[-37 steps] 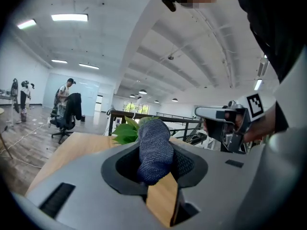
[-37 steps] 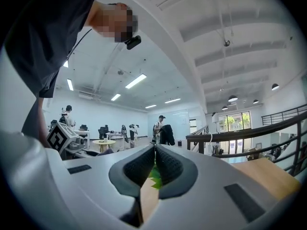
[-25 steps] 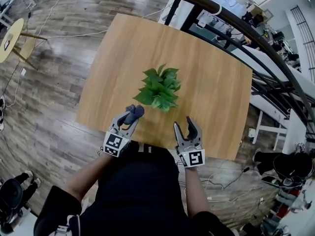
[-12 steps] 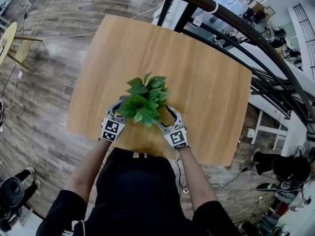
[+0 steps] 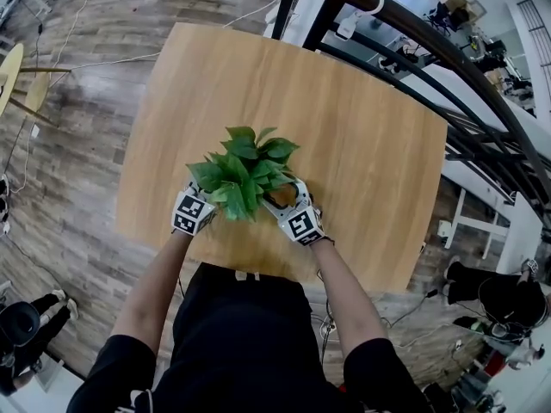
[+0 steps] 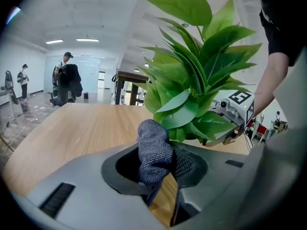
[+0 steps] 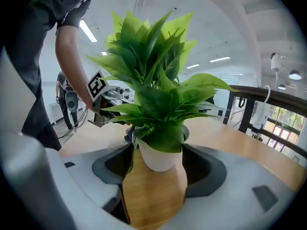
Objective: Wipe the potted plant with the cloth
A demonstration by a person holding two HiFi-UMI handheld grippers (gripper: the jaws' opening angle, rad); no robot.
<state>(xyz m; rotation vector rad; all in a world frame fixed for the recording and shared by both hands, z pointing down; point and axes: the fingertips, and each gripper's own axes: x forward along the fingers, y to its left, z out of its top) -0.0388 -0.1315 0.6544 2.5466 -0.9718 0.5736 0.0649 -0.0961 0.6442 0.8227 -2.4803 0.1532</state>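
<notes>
Grips cloth (image 6: 153,147) tight in left gripper (image 6: 158,169), just below plant's (image 5: 243,175) lower leaves on desk (image 5: 362,144). Opens right gripper (image 7: 160,174) around pot (image 7: 159,158), untouched between jaws. Likely needs cloth lifted up-right onto leaves.

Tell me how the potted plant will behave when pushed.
The potted plant probably tips easily: its leaves spread far wider than the small white pot. The leaves likely bend under the cloth rather than resist. The smooth pot may slide on the wooden table.
</notes>
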